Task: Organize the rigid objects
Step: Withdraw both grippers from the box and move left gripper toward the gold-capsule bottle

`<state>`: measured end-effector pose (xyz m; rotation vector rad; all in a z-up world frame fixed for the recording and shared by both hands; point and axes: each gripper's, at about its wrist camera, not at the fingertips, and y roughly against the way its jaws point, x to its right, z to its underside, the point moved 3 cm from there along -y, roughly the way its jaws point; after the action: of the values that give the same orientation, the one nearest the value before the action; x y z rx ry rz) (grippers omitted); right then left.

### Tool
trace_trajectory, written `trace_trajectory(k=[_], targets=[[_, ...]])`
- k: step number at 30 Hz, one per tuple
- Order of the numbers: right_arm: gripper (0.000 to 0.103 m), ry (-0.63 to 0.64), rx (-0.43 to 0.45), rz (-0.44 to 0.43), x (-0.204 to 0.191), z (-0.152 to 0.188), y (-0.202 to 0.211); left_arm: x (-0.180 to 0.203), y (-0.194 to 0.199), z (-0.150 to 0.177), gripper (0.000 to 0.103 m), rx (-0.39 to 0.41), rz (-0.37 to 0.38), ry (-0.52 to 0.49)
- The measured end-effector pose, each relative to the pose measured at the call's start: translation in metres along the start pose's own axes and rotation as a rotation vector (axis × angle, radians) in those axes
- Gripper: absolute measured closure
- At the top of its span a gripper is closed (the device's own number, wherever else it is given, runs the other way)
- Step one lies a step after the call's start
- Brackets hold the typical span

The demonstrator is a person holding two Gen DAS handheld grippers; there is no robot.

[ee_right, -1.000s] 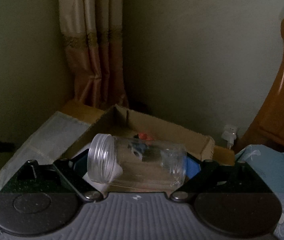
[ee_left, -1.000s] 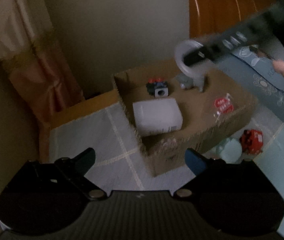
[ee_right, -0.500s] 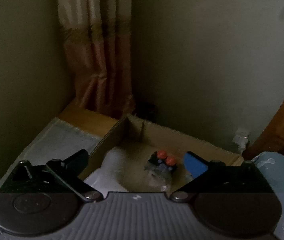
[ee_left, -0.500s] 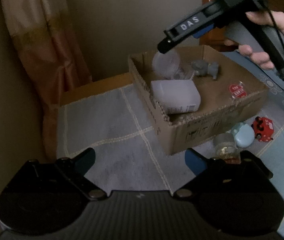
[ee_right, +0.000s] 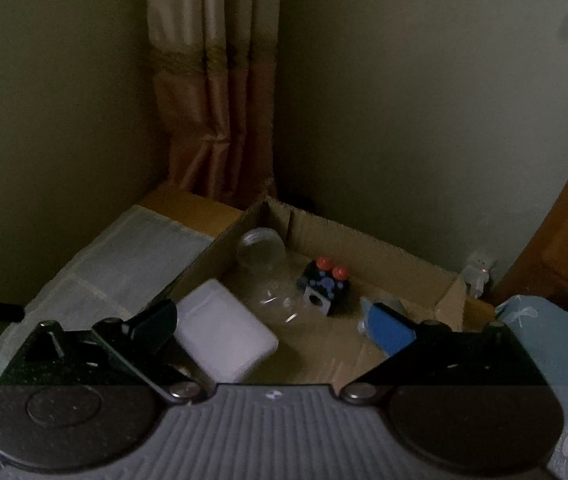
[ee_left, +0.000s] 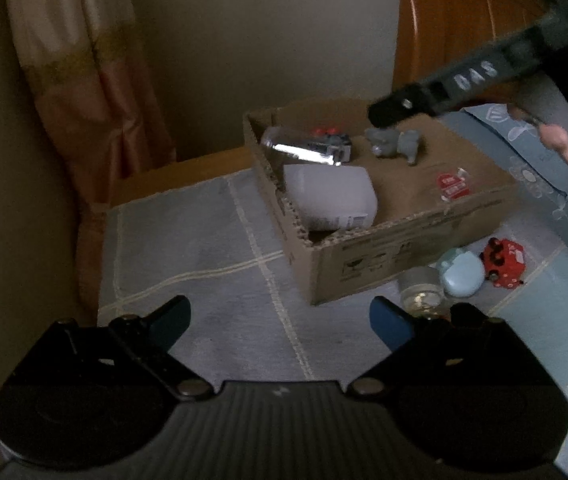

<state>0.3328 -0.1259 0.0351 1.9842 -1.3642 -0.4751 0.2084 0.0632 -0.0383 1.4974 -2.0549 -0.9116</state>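
Hovering over cardboard box [ee_right: 375, 240], right gripper [ee_right: 272, 326] fingers apart, empty, clear jar [ee_right: 268, 268] lying inside, left gripper [ee_left: 280, 320] fingers apart, empty.

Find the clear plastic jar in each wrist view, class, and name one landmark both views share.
Left wrist: clear plastic jar lies on its side in the box's far-left corner.
Right wrist: clear plastic jar lies centre frame, inside the box.
Shared landmark: the white container beside it.
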Motion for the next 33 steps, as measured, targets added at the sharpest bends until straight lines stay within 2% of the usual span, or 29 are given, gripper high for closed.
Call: trace_trajectory(k=[9,14,17,21,26,29,33], targets=[[0.000,-0.038,0.056,0.024,0.006,0.048,0.044,0.023,0.013,0.009,0.007,0.019,-0.004,0.017],[0.000,-0.093,0.080,0.076,0.015,0.088,0.060,0.040,0.012,0.023,0.005,0.030,0.025,0.057],[0.000,-0.120,0.085,0.118,0.018,0.117,0.065,0.052,0.008,0.031,0.004,0.041,0.006,0.042],[0.000,-0.123,0.084,0.183,0.018,0.152,0.064,0.070,-0.002,0.042,0.004,0.050,0.000,0.036],[0.000,-0.127,0.026,0.189,0.014,0.189,0.044,0.084,-0.018,0.055,0.004,0.018,0.013,0.045],[0.000,-0.141,-0.013,0.172,0.017,0.204,0.030,0.086,-0.029,0.062,0.004,-0.014,0.010,0.054],[0.000,-0.140,-0.055,0.201,0.023,0.214,0.011,0.079,-0.037,0.068,0.004,-0.045,-0.027,0.073]])
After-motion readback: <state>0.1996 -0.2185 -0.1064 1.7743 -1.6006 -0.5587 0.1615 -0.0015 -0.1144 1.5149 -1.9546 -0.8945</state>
